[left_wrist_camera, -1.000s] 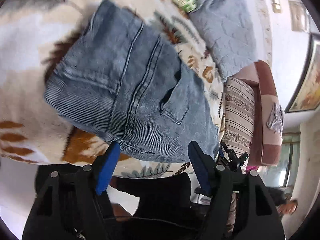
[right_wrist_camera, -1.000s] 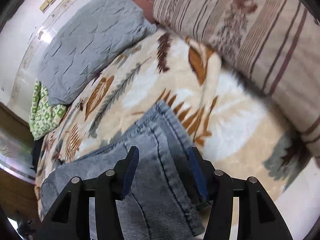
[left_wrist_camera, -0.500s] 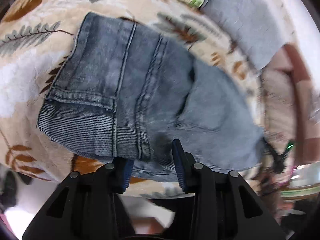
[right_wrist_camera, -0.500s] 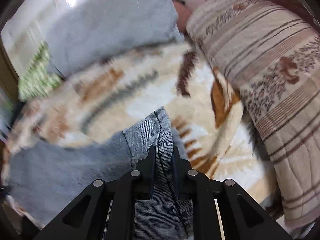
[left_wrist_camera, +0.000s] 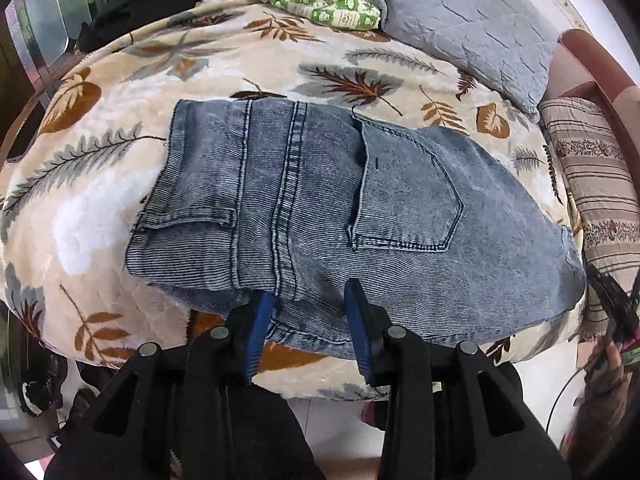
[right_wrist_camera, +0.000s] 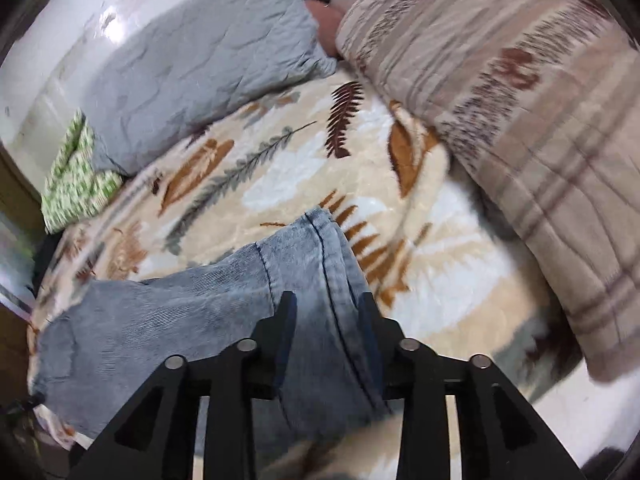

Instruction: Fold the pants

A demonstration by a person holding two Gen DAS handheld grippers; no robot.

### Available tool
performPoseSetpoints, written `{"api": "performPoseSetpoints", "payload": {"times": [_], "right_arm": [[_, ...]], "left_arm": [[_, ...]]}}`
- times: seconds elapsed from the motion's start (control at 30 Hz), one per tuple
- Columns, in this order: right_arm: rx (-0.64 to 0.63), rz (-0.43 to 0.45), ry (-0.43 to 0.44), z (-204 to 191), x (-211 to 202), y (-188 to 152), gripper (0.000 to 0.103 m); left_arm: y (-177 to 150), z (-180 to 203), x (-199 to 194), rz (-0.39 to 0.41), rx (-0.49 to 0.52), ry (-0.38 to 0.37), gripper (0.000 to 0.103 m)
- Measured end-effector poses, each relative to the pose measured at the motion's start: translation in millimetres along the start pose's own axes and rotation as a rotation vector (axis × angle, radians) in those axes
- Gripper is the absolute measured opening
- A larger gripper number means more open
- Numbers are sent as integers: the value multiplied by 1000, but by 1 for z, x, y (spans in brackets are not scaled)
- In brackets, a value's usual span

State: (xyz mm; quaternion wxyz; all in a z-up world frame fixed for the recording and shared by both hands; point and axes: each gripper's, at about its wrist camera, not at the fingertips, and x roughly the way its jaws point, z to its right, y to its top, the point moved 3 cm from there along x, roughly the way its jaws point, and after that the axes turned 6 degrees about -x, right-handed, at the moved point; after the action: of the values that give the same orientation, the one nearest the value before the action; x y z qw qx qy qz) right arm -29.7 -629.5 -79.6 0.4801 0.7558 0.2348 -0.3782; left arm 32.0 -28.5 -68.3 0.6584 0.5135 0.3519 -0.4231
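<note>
Now both claws straddle the folded jeans (left_wrist_camera: 360,216).

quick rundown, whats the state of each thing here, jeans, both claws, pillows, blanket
jeans: folded, flat on the blanket, back pocket up
left claw: open, over the near edge of the jeans, pads not pressing
right claw: jaws just reopened, denim between them, not pinched
grey pillow: creased, lying flat
striped pillow: lying at the bed edge
blanket: spread out

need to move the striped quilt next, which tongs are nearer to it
Right. The right tongs sit over the jeans' end next to the striped quilt; the left tongs are at the jeans' near edge, the quilt far off to the side.
</note>
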Motion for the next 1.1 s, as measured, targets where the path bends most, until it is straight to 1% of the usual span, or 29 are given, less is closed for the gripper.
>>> {"api": "performPoseSetpoints", "payload": {"times": [0.17,0.23,0.27,0.4,0.47,0.6,0.7,0.77,0.8,0.87,0.9,0.93,1.0,1.07,1.1], "right_arm": [[86,12,30,8,-23,-23,43],[106,8,34,9,-28,-30,48],[115,4,33,9,-30,-33,51],[147,-15,38,10,-32,-46,55],[165,-29,43,11,-31,-53,58],[194,-54,58,9,-28,-62,60],[196,-64,73,5,-27,-65,60],[202,-63,85,1,-29,-66,60],[215,-58,102,1,-31,-66,60],[268,-46,162,2,-33,-67,62],[298,-38,196,3,-33,-67,63],[325,-34,233,3,-32,-68,67],[361,-40,279,1,-26,-69,67],[384,-45,322,-4,-17,-69,67],[385,-48,325,-6,-13,-69,67]], "left_arm": [[-1,2,-9,28,4,9,37],[-2,2,-12,47,8,24,41],[-2,2,-15,61,9,32,46],[-2,4,-28,132,24,65,60],[-2,5,-33,161,43,90,63],[-4,7,-40,204,68,121,63],[-4,6,-41,206,81,129,64],[-2,-2,-40,168,66,95,64],[0,-10,-39,146,31,58,64],[3,-33,-33,71,-70,-75,64],[5,-41,-29,37,-109,-115,64],[6,-51,-24,0,-151,-150,64],[9,-63,-14,-46,-213,-177,64],[10,-65,-7,-71,-242,-206,64],[11,-65,-2,-90,-257,-226,64]]}}
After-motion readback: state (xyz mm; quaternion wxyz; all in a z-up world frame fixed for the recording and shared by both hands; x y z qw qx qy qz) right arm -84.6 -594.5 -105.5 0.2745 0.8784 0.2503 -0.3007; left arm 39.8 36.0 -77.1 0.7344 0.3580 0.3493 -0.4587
